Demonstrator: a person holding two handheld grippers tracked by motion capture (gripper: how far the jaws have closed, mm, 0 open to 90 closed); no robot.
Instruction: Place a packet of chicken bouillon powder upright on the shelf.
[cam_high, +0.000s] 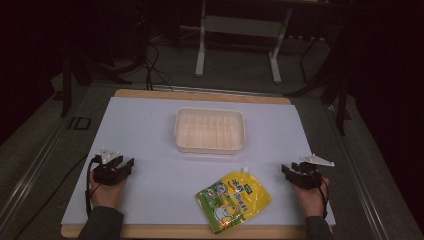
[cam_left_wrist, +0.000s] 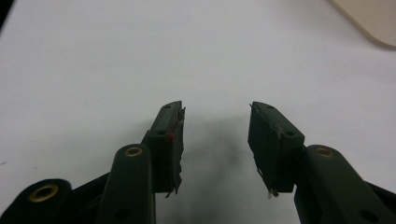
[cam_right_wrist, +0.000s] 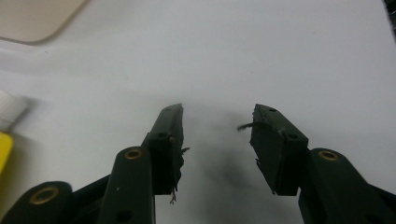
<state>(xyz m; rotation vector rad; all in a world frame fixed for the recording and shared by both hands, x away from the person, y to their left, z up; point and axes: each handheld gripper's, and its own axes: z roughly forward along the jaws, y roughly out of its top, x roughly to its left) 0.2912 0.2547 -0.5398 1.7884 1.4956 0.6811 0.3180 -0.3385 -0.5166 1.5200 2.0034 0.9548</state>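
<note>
Lying flat on the counter (cam_high: 150, 125), the yellow pouch (cam_high: 233, 200) looks soft and slippery; pinch its spout end. Both grippers' fingers stand apart, empty.

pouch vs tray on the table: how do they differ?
The pouch is yellow and green with printed pictures and a white spout; the tray is plain cream. The pouch lies flat and askew near the front edge; the tray sits square, farther back, open-topped and empty. Both rest on the white mat, untouched.

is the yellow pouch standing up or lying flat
Lying flat: the yellow pouch rests face up on the white mat, its white spout pointing toward the tray.
</note>
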